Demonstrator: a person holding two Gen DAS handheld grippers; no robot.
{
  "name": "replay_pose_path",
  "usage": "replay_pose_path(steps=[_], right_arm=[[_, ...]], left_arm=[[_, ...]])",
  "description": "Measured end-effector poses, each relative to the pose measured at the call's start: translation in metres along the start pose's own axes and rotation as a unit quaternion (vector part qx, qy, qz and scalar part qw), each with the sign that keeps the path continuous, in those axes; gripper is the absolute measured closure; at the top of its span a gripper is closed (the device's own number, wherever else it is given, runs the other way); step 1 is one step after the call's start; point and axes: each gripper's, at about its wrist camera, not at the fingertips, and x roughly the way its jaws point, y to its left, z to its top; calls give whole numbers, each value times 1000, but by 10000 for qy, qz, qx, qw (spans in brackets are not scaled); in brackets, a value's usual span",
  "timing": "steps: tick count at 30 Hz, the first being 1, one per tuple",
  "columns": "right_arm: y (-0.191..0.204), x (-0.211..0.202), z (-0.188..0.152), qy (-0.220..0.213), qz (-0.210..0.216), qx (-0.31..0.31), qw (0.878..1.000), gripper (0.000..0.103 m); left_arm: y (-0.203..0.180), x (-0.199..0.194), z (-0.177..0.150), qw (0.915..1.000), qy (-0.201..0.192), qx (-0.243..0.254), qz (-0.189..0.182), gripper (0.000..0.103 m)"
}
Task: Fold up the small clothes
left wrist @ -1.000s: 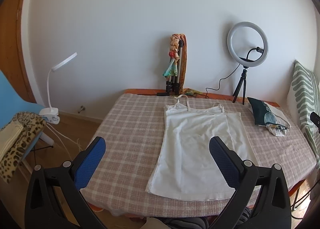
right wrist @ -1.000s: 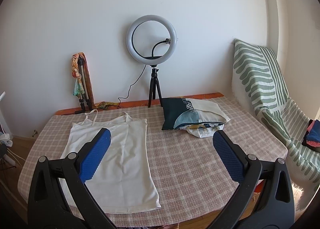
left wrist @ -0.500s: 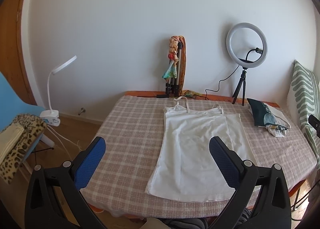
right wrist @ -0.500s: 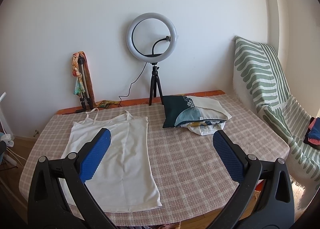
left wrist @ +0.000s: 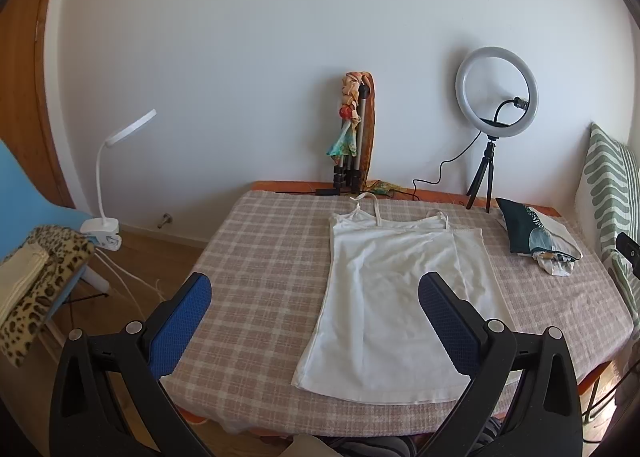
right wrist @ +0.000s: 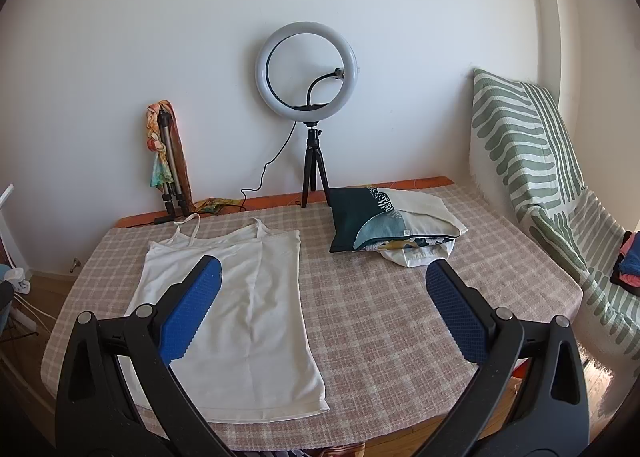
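Left wrist view: left gripper (left wrist: pixel 316 299) hangs above the table's near edge, jaws spread wide, gripping nothing. Right gripper (right wrist: pixel 324 285) likewise gapes wide and bare. Between them, the white camisole (left wrist: pixel 394 297) lies flat on the checked tablecloth (left wrist: pixel 264 257), straps toward the wall. Further right, a folded pile of clothes (right wrist: pixel 394 223) beside the ring light (right wrist: pixel 306 69). No readable lettering anywhere.

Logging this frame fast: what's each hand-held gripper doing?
Left hand-held gripper: open, holding nothing.
Right hand-held gripper: open, holding nothing.
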Motion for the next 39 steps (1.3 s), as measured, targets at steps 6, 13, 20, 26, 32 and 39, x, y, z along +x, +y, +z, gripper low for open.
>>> replay_pose_path(steps=[6,13,20,26,32,39], right_arm=[[-1,0,2,3,6,7,10000,0],[3,1,3,6,44,-17,10000,0],[11,3,3,46,129,-98,9999,0],[23,9,2,50,215,-238,9995,0],[41,31,1,183,318,-379,9986,0],[68,73,5,474,701,-531,9950,0]], left_arm=[[0,1,1,10000,5,-4,-1,0],[2,2,1,10000,4,-42,11,0],[4,3,0,10000,9,-60,30,0],[11,8,-1,9999,40,-108,33,0],[20,18,-4,9998,118,-135,108,0],[39,40,-15,9989,274,-222,313,0]])
